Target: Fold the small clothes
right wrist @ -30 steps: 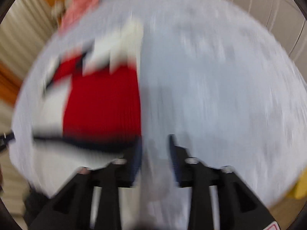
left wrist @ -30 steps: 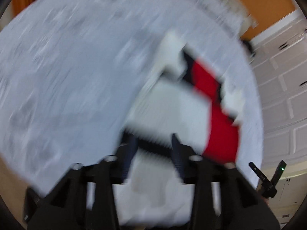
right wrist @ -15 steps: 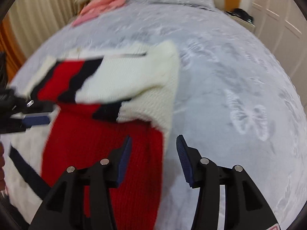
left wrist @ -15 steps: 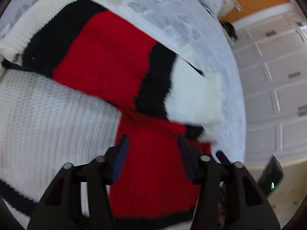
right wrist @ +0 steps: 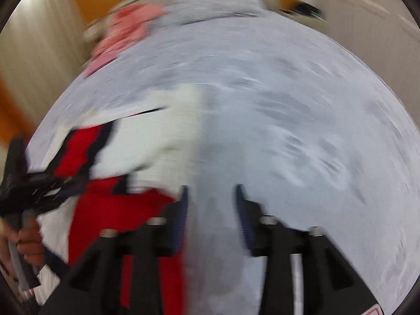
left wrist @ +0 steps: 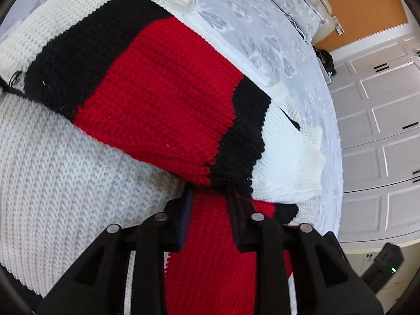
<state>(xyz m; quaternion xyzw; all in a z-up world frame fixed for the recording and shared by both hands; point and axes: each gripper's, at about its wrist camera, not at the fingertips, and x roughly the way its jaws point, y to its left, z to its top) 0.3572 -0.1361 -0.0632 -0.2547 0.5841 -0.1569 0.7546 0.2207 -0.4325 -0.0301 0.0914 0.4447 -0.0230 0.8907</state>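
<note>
A small knitted sweater (left wrist: 162, 99) in white, black and red bands lies on the grey patterned bedspread (left wrist: 252, 21), with a sleeve folded across its body. My left gripper (left wrist: 210, 197) is open, its fingertips at the sleeve's lower edge over the red body. In the blurred right wrist view the sweater (right wrist: 147, 147) lies left of centre. My right gripper (right wrist: 211, 194) is open and empty over bare bedspread (right wrist: 302, 131), just right of the sweater. The left gripper (right wrist: 34, 186) shows at the left edge there, held by a hand.
A pink garment (right wrist: 126, 31) lies at the far end of the bed. A pillow (left wrist: 294, 2) lies by the orange wall. White panelled cupboard doors (left wrist: 380, 120) stand right of the bed. A black device with a green light (left wrist: 386, 265) is at lower right.
My left gripper has moved in closer under the folded sleeve's edge. My right gripper has drawn back and to the right off the sweater, onto bare bedspread, in fast motion.
</note>
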